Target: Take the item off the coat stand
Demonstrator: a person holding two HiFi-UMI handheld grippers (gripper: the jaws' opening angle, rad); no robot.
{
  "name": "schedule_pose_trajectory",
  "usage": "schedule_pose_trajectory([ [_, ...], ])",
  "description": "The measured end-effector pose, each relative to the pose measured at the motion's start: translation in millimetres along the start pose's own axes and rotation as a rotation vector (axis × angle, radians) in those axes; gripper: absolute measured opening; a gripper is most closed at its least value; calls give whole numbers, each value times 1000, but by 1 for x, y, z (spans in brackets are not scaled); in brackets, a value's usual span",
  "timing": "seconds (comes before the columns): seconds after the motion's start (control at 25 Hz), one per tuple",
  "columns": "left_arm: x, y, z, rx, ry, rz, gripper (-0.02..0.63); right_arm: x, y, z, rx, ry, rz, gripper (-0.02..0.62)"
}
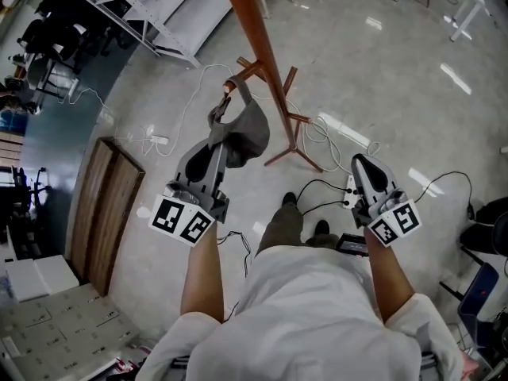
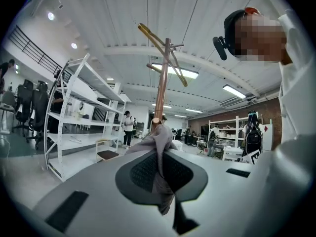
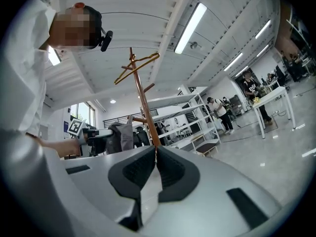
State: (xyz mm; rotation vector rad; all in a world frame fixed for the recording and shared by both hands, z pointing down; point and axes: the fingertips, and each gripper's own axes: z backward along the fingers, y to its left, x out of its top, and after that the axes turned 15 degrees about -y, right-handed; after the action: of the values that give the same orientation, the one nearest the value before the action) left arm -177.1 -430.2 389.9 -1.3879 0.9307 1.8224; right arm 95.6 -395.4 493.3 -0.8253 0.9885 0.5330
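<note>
A grey cloth item (image 1: pixel 246 133) hangs by its strap from a low peg of the brown wooden coat stand (image 1: pixel 255 34). My left gripper (image 1: pixel 216 143) is shut on the item's near edge. In the left gripper view the grey cloth (image 2: pixel 159 141) is pinched between the dark pads, with the stand's pole (image 2: pixel 163 83) just behind it. My right gripper (image 1: pixel 363 165) is held apart at the right, shut with nothing in it. In the right gripper view its pads (image 3: pixel 140 169) meet, and the stand (image 3: pixel 143 107) and the grey item (image 3: pixel 121 135) lie ahead to the left.
Cables and a white power strip (image 1: pixel 159 140) trail on the floor around the stand's feet (image 1: pixel 295 151). A wooden panel (image 1: pixel 103 213) lies at the left, white shelving (image 1: pixel 159 14) at the back, a black bag (image 1: pixel 492 221) at the right. People stand far off.
</note>
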Motion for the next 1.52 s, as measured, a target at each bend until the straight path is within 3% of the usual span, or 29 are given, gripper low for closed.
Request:
schedule_pose_trajectory([
  [0.36, 35, -52, 69, 76, -41, -49, 26, 22, 27, 60, 70, 0, -16, 26],
  [0.88, -21, -99, 163, 169, -40, -8, 26, 21, 50, 109, 114, 18, -12, 26],
  [1.2, -48, -114, 199, 167, -76, 48, 26, 39, 71, 128, 97, 11, 49, 26],
  [1.52, -53, -144, 261, 161, -75, 90, 26, 34, 135, 169, 86, 33, 59, 26],
])
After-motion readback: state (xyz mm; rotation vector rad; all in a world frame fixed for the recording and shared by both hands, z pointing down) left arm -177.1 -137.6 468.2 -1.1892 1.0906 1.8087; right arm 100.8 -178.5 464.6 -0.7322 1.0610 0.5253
